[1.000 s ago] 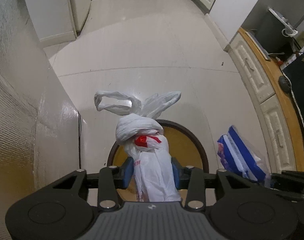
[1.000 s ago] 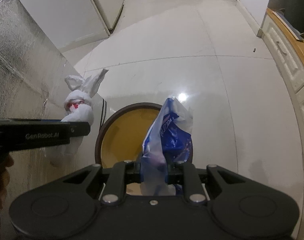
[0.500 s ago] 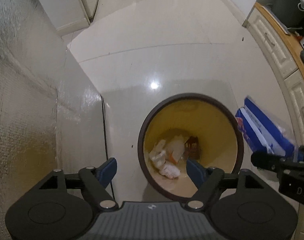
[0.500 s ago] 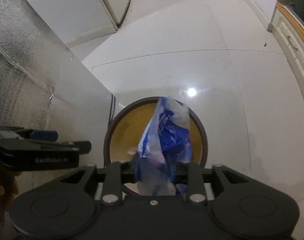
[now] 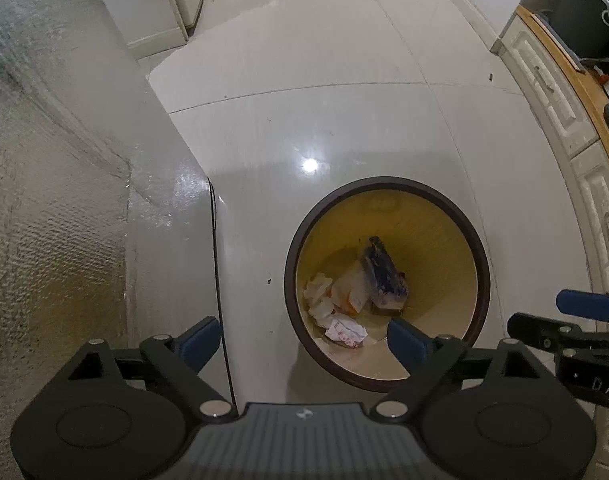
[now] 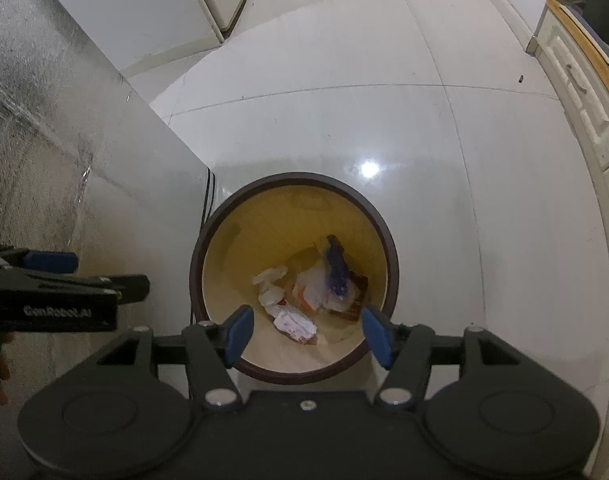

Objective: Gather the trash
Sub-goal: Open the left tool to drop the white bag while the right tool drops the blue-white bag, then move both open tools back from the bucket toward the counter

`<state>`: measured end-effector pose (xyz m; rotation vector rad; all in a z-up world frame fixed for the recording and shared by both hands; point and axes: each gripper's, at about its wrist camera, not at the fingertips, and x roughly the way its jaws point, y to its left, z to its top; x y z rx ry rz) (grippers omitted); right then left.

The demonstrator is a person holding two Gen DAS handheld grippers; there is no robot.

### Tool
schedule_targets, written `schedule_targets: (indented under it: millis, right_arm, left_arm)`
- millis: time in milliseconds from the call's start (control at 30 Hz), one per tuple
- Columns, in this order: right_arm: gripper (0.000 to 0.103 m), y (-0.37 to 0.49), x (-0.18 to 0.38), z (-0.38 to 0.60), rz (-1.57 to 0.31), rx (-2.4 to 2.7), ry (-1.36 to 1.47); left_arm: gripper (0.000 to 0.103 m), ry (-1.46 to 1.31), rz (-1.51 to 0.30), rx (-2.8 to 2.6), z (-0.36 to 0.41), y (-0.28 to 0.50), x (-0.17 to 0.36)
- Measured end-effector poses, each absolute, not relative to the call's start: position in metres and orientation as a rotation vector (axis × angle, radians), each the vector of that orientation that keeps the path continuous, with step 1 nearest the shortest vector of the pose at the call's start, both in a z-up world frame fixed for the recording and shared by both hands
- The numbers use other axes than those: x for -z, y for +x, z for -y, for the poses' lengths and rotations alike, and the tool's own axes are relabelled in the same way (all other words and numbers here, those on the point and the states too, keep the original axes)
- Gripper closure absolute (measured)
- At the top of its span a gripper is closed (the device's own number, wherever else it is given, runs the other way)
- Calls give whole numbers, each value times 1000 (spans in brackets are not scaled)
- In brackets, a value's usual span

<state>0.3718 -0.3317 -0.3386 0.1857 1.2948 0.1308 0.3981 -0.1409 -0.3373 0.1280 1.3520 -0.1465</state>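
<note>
Both tools hang over the bin, pointing almost straight down, and neither has anything in it. The right tool point(image 6: 307, 334) sits right above the near rim, its blue pads spreading apart with only air between them. The left tool point(image 5: 300, 345) is off towards the wall side, so only one of its pads overlaps the opening; its jaws are wider, also spreading, and empty.

Straight below, the round trash bin point(image 6: 388, 240) stands on the floor with its dark rim and yellow inside. At the bottom lies the trash: a blue and clear plastic bag point(image 6: 336, 276) tilted on end, a knotted white bag point(image 6: 270, 286) beside it, a crumpled printed paper point(image 6: 294, 322) nearest the tools, and something brown at the edge. It all looks dropped home, so I'd judge this load done; the right hand is the better placed over the bin.

Close on the left a silvery textured panel point(image 6: 44, 128) stands beside the bin, a thin dark cable point(image 5: 214, 248) running down its edge. Beyond, pale glossy floor point(image 6: 344, 80) runs clear to white cabinets point(image 6: 576, 80) on the right
</note>
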Motion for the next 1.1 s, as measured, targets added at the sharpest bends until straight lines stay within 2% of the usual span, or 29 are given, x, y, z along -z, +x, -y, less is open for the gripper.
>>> schedule_targets:
  millis: [67, 133, 333, 400, 500, 800, 1100]
  right_arm:
    - [36, 370, 337, 331, -1297, -127, 174]
    - [25, 367, 334, 332, -1288, -115, 168]
    - [13, 358, 331, 346, -1270, -83, 191]
    - [3, 354, 331, 350, -1265, -72, 192]
    - [0, 349, 330, 352, -1258, -50, 188]
    - [0, 333, 321, 352, -1232, -25, 187]
    - [0, 315, 286, 357, -1171, -24, 158]
  left_arm:
    - [11, 116, -1348, 137, 138, 397, 334]
    - [10, 103, -1346, 123, 135, 396, 331]
    - [2, 89, -1333, 105, 128, 390, 325]
    - [0, 90, -1335, 99, 127, 388, 324]
    - [0, 83, -1345, 96, 125, 383, 321]
    - [0, 73, -1345, 69, 111, 362, 310]
    - [0, 71, -1257, 78, 113, 348, 272]
